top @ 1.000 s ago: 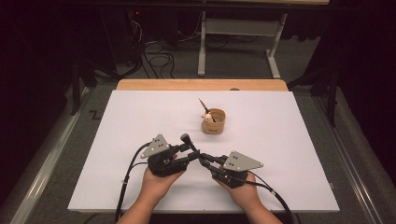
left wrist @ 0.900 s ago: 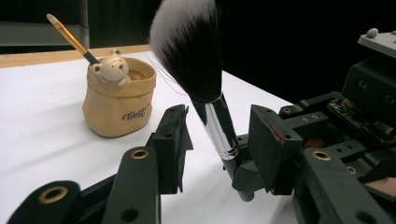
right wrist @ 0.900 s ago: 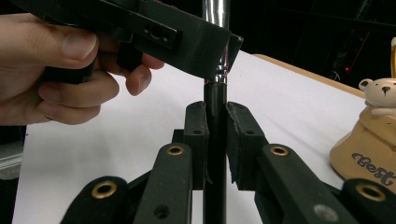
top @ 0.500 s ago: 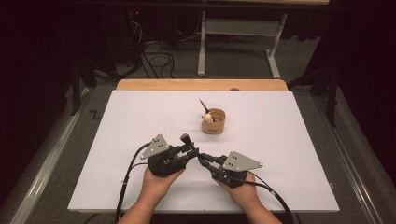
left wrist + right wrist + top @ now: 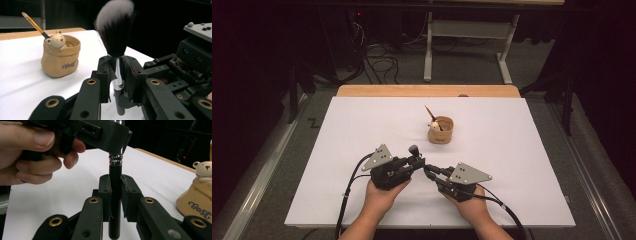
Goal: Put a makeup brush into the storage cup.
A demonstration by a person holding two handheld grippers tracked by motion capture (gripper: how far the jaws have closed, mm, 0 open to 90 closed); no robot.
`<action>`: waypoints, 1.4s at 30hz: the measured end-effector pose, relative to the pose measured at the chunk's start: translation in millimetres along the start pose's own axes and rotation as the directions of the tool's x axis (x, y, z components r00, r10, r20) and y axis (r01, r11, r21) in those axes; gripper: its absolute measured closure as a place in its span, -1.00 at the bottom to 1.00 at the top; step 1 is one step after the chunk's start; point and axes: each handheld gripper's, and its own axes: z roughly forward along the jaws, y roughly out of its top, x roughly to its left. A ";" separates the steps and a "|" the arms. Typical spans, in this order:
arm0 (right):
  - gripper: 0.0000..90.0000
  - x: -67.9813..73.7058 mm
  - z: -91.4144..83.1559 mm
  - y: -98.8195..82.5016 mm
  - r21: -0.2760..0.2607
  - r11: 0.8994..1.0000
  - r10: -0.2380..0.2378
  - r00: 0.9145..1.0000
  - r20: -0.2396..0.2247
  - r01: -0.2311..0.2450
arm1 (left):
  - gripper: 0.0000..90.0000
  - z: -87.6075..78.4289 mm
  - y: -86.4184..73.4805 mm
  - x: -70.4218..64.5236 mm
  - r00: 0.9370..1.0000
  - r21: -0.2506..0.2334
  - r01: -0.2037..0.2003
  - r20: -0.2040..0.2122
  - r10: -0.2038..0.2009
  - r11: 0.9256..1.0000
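Round makeup brush: soft dark bristles with white tips, polished chrome ferrule, glossy black handle. Both pairs of black jaws: matt plastic with brass-coloured rivets; pads look rubbery and worn. Tan bag-shaped pot with a bear figure: smooth, semi-matt, ceramic-looking. Thin brush leaning toward 11 o'clock: glossy yellow and black handle. White table sheet: matt, smooth. Far table edge: light wood.

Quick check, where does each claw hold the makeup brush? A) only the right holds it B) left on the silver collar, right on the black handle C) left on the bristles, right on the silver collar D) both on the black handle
B: the left claw clamps the makeup brush at its silver collar just under the bristles, while the right claw grips its black handle lower down.
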 end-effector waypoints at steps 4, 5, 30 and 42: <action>0.79 0.4 0.9 -0.4 0.004 1.000 0.000 1.000 0.002 0.000 | 0.70 0.3 -0.8 -0.7 1.000 -0.002 -0.011 0.002 0.011 1.000; 0.79 0.4 1.3 -0.6 0.001 1.000 0.002 1.000 0.000 -0.002 | 0.70 0.4 -0.9 -0.9 1.000 -0.001 -0.012 0.003 0.012 1.000; 0.51 -2.3 2.2 4.9 0.031 0.999 0.024 0.999 -0.034 -0.023 | 0.72 2.4 -3.0 -5.2 0.998 0.044 -0.056 0.017 0.055 0.997; 0.72 0.0 4.9 4.6 0.058 0.998 0.006 0.999 -0.035 -0.004 | 0.72 5.6 -3.4 -7.3 0.997 0.070 -0.076 0.013 0.075 0.995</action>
